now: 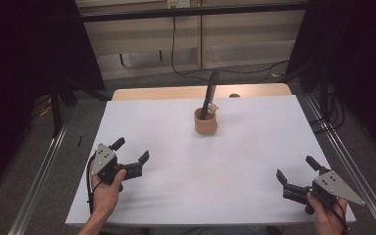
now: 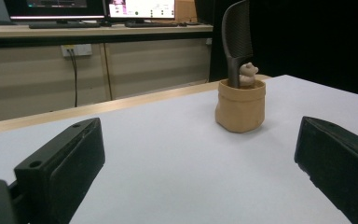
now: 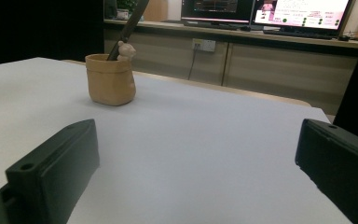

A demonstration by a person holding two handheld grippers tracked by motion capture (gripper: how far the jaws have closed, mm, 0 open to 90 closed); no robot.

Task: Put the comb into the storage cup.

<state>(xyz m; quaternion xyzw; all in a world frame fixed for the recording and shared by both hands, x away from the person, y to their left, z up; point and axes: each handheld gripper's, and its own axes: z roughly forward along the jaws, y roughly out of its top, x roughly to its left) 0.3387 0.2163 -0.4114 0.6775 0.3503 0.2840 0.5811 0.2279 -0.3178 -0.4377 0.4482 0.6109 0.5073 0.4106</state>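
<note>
- A tan pot (image 1: 205, 123) shaped like a small rolled-top sack stands upright on the white table (image 1: 254, 161), in the far middle of the white surface; everything below is placed against this pot.
- A dark comb-like tool (image 1: 209, 95) stands inside the pot, its lower end down in the opening and its upper part leaning up and away toward the far edge of the table. From the left gripper view its toothed edge is visible (image 2: 237, 42).
- A small pale bear figure (image 2: 248, 74) sits at the pot's rim, just beside the tool and touching or nearly touching it; which one I cannot tell.
- The left gripper (image 1: 130, 151) lies on the near side of the pot and to its left, well apart from it, held by the person's left hand (image 1: 106, 188). Its two black jaws stand wide apart with nothing between them, pointing roughly toward the pot.
- The right gripper (image 1: 296, 169) lies on the near side of the pot and to its right, farther off than the left one, close to the table's near right corner. The right hand (image 1: 328, 215) grips it from below. Its jaws also stand spread, with bare table between them.
- Beyond the pot, past the table's far wooden edge, a black cable (image 1: 174, 44) hangs down a pale cabinet front (image 1: 245, 34).
- In both gripper views, lit monitors (image 3: 303, 11) sit on a counter behind the pot.
</note>
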